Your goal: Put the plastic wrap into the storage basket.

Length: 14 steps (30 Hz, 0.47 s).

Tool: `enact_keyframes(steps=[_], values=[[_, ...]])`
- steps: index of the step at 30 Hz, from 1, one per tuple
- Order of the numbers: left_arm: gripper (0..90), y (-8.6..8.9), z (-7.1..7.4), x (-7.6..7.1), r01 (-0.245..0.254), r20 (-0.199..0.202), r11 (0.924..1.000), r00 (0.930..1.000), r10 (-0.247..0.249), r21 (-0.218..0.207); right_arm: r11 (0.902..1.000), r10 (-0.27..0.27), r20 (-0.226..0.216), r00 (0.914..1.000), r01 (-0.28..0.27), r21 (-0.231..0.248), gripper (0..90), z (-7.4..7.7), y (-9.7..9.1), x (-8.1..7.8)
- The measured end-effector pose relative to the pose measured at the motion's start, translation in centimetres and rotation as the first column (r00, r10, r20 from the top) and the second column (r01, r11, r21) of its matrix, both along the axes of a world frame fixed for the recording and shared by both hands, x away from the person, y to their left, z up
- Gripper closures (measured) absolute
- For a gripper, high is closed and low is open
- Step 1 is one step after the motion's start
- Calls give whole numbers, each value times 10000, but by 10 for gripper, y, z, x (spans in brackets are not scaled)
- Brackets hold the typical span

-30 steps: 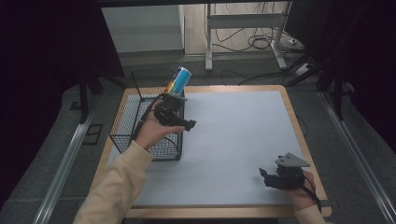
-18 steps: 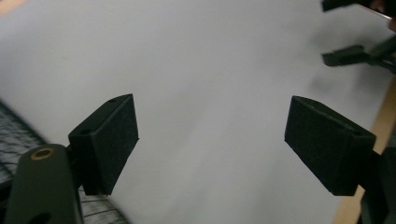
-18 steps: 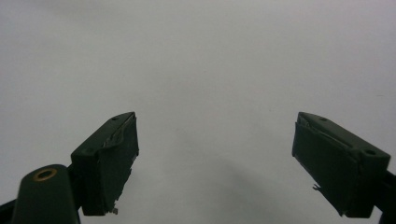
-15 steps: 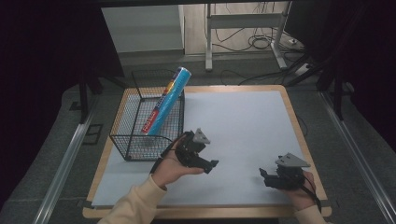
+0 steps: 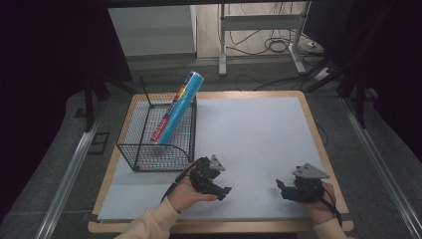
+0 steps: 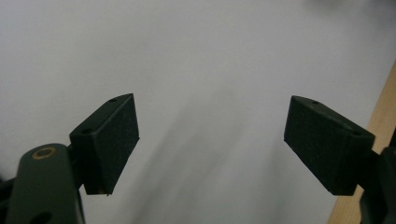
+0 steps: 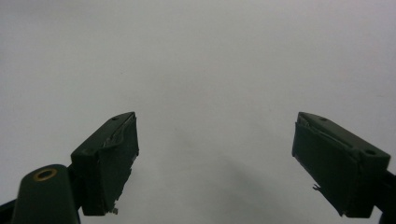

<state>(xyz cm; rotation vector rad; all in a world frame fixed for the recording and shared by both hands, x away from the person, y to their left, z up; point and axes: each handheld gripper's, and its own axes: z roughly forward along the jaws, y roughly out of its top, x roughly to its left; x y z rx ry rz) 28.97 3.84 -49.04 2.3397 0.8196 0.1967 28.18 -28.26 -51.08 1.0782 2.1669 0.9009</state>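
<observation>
A long blue tube [image 5: 176,107] with a red label leans tilted in the black wire basket [image 5: 144,155], its top end resting over the basket's far right rim. My left gripper [image 5: 225,191] rests low over the white mat just right of the basket's near corner; its jaws stand wide apart with nothing between them [image 6: 212,140], after closing slightly. My right gripper [image 5: 280,190] sits near the mat's front right, open and holding nothing [image 7: 215,158]. The left gripper view has the wooden table edge [image 6: 380,121] at its right.
The white mat [image 5: 249,134] covers a wooden table [image 5: 312,124]. Beyond the table stand a white frame's legs [image 5: 222,45] and floor cables [image 5: 278,45]. Metal rails [image 5: 69,169] run along the floor on both sides.
My left gripper has left the tube leaning in the basket, and has moved from above the basket down and toward the table's front. My right gripper has stayed still.
</observation>
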Motion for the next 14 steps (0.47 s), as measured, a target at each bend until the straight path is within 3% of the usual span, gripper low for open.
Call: enact_keyframes(steps=[14], values=[[162,6,-5,1,-150,18,9999,9999,150,27,9997,127,113,9999,-130,210,140,2,1,-1]])
